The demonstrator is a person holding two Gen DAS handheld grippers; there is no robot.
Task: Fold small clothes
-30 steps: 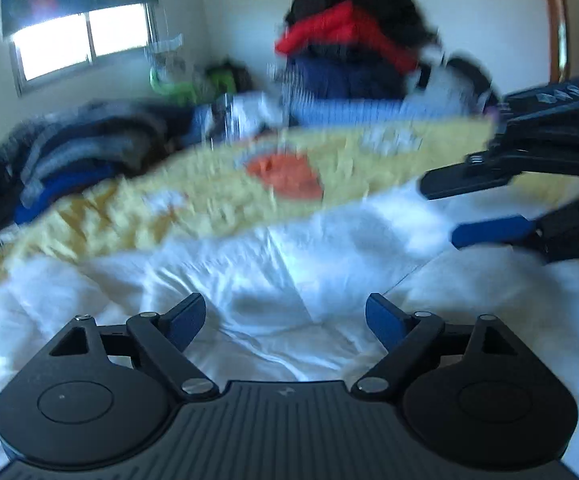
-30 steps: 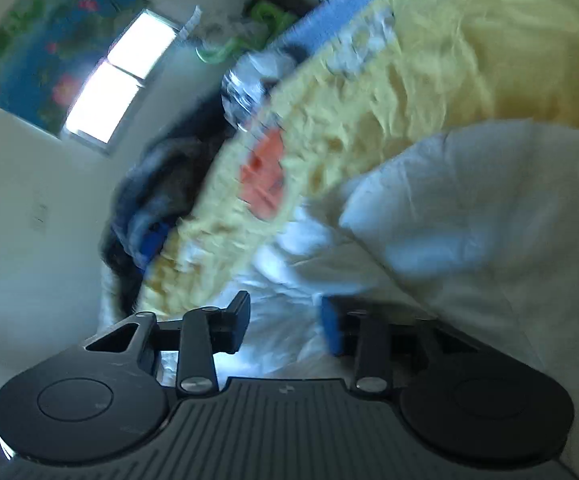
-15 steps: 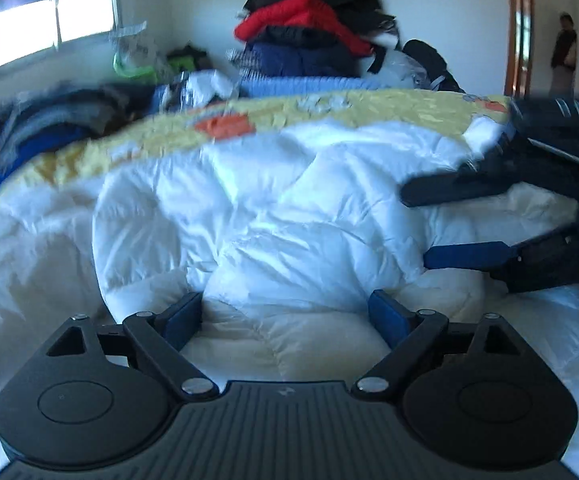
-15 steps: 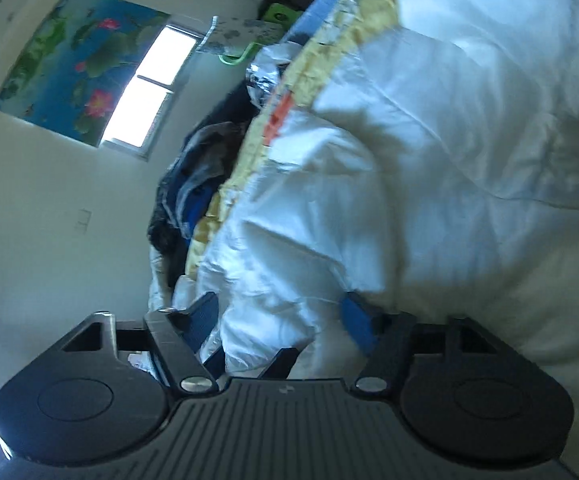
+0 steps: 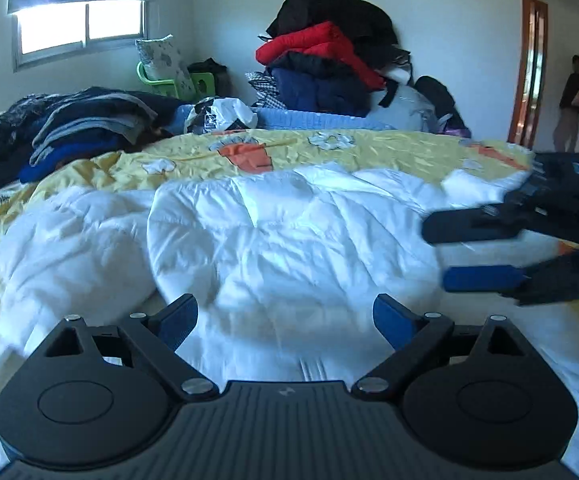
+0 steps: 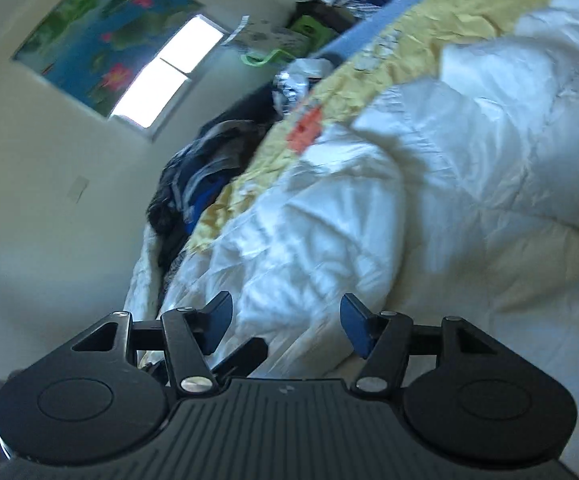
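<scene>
Both my grippers hang over the bed, jaws opening and nothing pinched between them. My left gripper (image 5: 285,318) is spread wide above the white padded garment (image 5: 289,240), which lies crumpled across the yellow bedspread (image 5: 389,144). My right gripper (image 6: 287,322) is beside it, toward the bed's right edge.

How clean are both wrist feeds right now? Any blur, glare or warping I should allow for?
Left wrist: mostly sharp, the window blown out, the right tool smeared by motion, straight edges bowed by the fisheye. Right wrist: rolled hard, so the room looks tilted; the white padded garment and wall poster are softly blurred, its window glaring.
</scene>
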